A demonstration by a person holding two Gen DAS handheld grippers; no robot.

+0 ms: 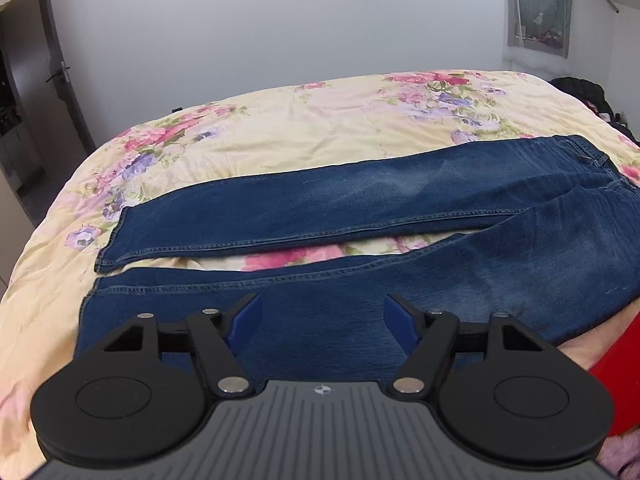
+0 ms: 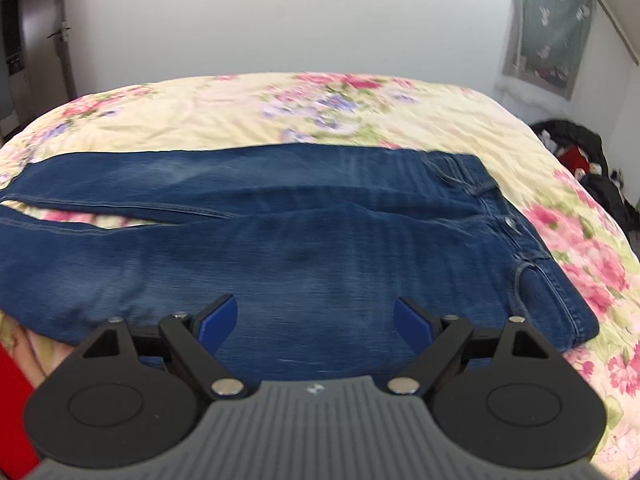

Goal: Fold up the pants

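Observation:
A pair of dark blue jeans (image 1: 360, 200) lies flat across the bed, legs toward the left and waistband to the right. The two legs lie slightly apart with a gap of bedspread between them. My left gripper (image 1: 322, 318) hovers over the near leg close to its hem, blue pads wide apart and nothing between them. In the right wrist view the jeans (image 2: 300, 248) show their waistband and button (image 2: 510, 222) at the right. My right gripper (image 2: 316, 322) hangs over the near hip and thigh area, open and empty.
A floral yellow bedspread (image 1: 320, 120) covers the bed. A door (image 1: 60, 76) stands at the far left by the white wall. Dark clothes (image 2: 580, 152) are piled beyond the bed's right side. A red sleeve (image 1: 616, 380) shows at the lower right.

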